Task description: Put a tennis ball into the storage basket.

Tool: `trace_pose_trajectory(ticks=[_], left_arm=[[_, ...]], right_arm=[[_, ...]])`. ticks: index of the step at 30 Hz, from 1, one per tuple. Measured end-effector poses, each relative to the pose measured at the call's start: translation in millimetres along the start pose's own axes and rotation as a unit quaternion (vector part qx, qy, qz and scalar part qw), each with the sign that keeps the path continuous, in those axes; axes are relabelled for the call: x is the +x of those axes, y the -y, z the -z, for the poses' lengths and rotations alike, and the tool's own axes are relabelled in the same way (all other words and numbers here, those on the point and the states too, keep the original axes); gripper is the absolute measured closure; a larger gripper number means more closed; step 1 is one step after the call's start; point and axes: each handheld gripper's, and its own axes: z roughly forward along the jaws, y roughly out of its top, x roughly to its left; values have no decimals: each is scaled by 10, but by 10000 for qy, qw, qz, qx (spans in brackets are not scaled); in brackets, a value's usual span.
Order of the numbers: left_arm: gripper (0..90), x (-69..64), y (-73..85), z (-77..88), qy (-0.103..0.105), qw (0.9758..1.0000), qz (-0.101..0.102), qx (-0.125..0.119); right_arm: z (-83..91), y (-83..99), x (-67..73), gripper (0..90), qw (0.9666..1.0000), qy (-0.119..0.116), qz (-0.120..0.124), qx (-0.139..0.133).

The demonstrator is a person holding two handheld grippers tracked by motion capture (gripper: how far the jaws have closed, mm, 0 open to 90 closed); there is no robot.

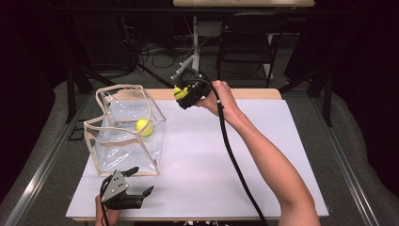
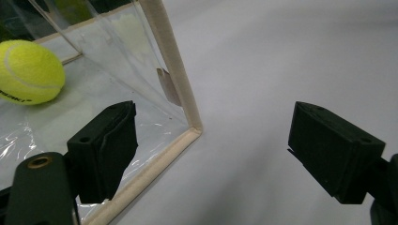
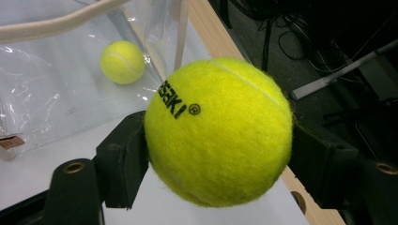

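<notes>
A clear plastic bag point(image 1: 124, 129) with beige trim stands open on the left of the white table point(image 1: 211, 160). One yellow tennis ball point(image 1: 144, 127) lies inside it, also seen through the bag wall point(image 2: 29, 71) point(image 3: 122, 61). My right gripper point(image 1: 181, 96) is raised near the table's far edge, right of the bag, shut on a second tennis ball point(image 3: 218, 131) point(image 1: 179, 92). My left gripper point(image 1: 136, 181) rests low at the table's front left, open, just in front of the bag's near corner point(image 2: 192, 129), with nothing between its fingers point(image 2: 105, 145).
A dark folding chair point(image 1: 247, 40) and a table leg point(image 1: 195, 37) with cables stand beyond the table's far edge. The right gripper's black cable point(image 1: 235, 165) trails across the white surface. Dark curtains close in both sides.
</notes>
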Motion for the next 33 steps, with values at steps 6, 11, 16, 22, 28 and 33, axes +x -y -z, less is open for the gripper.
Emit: trace_pose_trajectory(ticks=[6, 11, 16, 22, 28, 33], left_arm=[[159, -1, 0, 0, 5, 10000, 0, -1], [159, -3, -1, 0, 9, 10000, -1, -9], [159, -4, -2, -1, 7, 10000, -6, -1], [159, -2, 0, 1, 4, 10000, -4, -3], [159, -2, 0, -1, 5, 10000, -4, 3], [159, -4, 0, -2, 8, 10000, -6, 7]], right_arm=[[9, -72, 34, 265, 10000, -12, 44, -41], [16, -131, 58, 266, 9999, -18, 66, -73], [9, -187, 75, 266, 9999, -29, 97, -91], [-3, -247, 92, 266, 9999, -43, 112, -121], [-2, -296, 111, 266, 9998, -62, 125, -140], [2, -337, 137, 266, 9997, -79, 150, -163]])
